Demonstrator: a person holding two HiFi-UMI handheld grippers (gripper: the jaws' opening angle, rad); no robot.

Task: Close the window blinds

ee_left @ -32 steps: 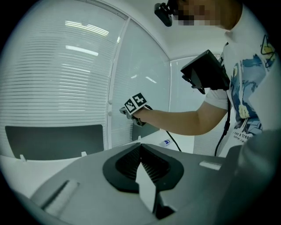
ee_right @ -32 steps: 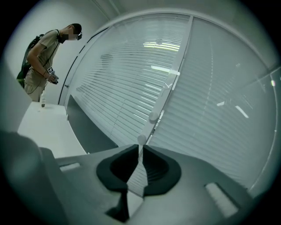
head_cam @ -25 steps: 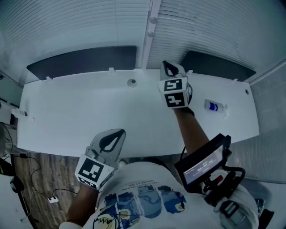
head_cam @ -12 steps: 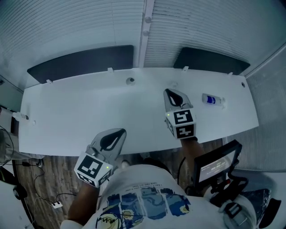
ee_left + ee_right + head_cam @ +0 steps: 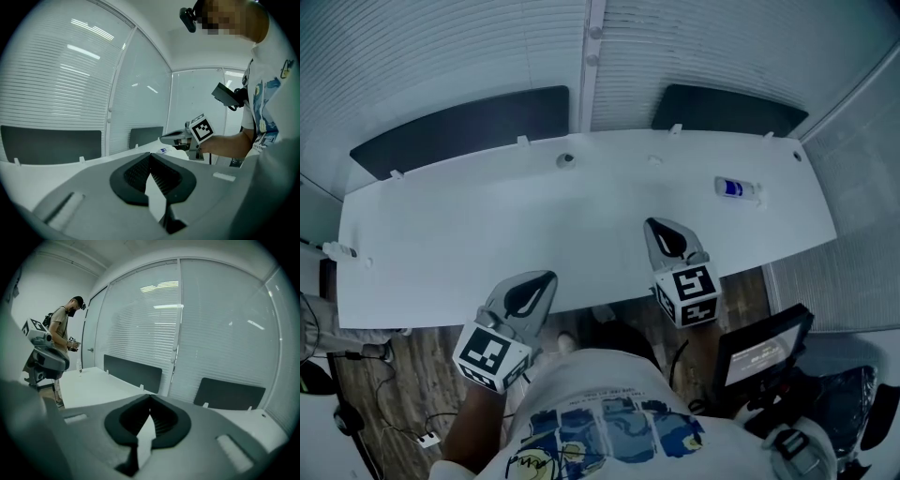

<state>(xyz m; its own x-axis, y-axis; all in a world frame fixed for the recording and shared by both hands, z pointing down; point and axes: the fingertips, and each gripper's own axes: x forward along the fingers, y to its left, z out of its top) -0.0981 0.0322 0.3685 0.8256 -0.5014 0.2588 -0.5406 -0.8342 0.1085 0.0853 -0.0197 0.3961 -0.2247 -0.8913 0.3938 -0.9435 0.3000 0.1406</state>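
The blinds (image 5: 441,47) hang beyond the far edge of the white tabletop (image 5: 469,225), straight ahead of both tools and well apart from them; their slats run sideways across two panes, while the post (image 5: 584,75) between the panes stands upright and carries two small knobs (image 5: 594,33), probably the control; the right hand-held gripper (image 5: 656,230) sits over the near part of the tabletop, further forward and more nearly in line with that post than the left hand-held gripper (image 5: 544,281), which hovers at the near edge, so the right looks better placed for any reach; each has its jaws pressed together with nothing between them; the blinds are pale and drawn down over both panes to the dark panels (image 5: 459,127) at the tabletop's back edge; the slats look fairly flat, though whether they are turned fully shut cannot be told; a small bottle (image 5: 737,187) lies at the right.
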